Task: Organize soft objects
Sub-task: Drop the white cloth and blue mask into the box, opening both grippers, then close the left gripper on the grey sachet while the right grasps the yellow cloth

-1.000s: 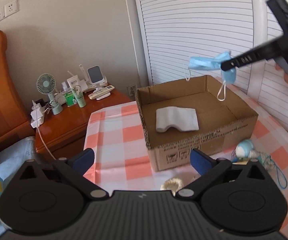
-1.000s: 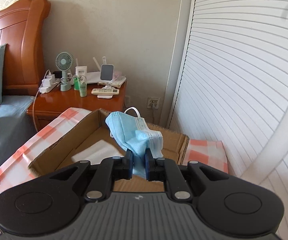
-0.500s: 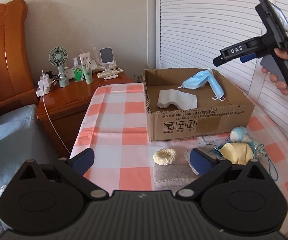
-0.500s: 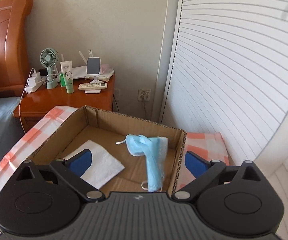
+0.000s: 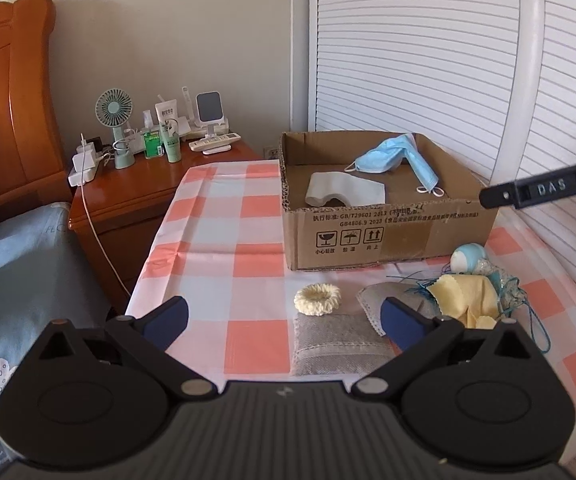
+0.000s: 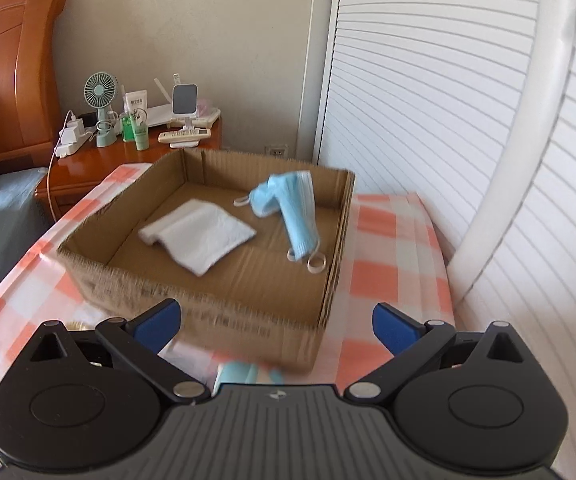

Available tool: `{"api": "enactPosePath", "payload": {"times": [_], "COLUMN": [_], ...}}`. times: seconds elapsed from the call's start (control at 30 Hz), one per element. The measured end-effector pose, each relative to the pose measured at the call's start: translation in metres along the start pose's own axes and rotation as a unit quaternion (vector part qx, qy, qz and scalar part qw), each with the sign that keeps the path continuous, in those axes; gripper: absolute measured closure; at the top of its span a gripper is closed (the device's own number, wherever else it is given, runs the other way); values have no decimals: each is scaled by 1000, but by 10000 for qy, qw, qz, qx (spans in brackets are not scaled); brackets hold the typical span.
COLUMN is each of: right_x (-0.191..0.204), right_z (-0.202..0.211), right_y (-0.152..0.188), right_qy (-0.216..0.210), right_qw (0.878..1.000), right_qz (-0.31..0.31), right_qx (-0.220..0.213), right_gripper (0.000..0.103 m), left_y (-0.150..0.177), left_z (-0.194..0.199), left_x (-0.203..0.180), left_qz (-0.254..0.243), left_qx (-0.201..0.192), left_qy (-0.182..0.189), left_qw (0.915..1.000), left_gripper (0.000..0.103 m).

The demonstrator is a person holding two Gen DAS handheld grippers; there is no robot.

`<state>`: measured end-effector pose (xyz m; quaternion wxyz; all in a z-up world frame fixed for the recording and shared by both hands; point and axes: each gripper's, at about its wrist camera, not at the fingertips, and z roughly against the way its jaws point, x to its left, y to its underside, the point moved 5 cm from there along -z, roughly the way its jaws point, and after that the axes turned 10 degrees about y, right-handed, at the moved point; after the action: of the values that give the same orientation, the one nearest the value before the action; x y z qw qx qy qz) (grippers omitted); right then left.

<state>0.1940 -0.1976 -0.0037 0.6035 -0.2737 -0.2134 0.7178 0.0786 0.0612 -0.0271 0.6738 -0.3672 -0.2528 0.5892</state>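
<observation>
- The desk (image 5: 211, 240), covered in a pink-and-white checked cloth, stood beside a wooden nightstand (image 5: 139, 184) and in front of white louvred doors (image 5: 428, 60).
- A cardboard box (image 5: 388, 236) sat towards the desk's far right part, open at the top.
- Inside the box, a folded white cloth (image 6: 199, 234) lay flat on the floor of the box at its left side.
- A blue face mask (image 6: 292, 208) lay in the box's far right corner, partly propped against the wall, its ear loops trailing on the box floor.
- A grey fabric pouch (image 5: 336, 348) lay on the desk's near edge, in front of the box.
- A yellow cloth (image 5: 468, 300) rested just right of the pouch, touching a small blue toy (image 5: 468, 258) with tangled blue cord.
- A cream scrunchie (image 5: 317, 299) lay between the pouch and the box, clear of both.
- The left gripper (image 5: 283, 320) hovered over the near edge, fingers spread wide and empty.
- The right gripper (image 6: 273, 322) hung before the box's near wall, fingers likewise wide apart, holding nothing.
</observation>
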Motion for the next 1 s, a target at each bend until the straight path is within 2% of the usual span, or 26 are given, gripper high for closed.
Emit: {"api": "enactPosePath", "payload": {"times": [0.17,0.43,0.67,1.0], "right_x": [5,22,31,51], "right_z": [13,32,39,27], "right_y": [45,101,129,146], "right_qy": [-6,-509,-1006,-966], "right_qw": [9997,9980,9935,9917], "right_qz": [-157,-5,70,718], "right_qx": [192,380,519,463], "right_gripper": [0,0,0,0], "left_y": [6,14,21,26], "left_z": [3,3,-7,-42], "left_x": [-2,-2,-1,-11], "left_qz": [-138,-188,-138,-293], "left_qx": [1,73,217,634], "left_qy": [-51,12,116,337], "left_qw": [9999,9998,9996,9970], "left_gripper": [1,1,1,1]}}
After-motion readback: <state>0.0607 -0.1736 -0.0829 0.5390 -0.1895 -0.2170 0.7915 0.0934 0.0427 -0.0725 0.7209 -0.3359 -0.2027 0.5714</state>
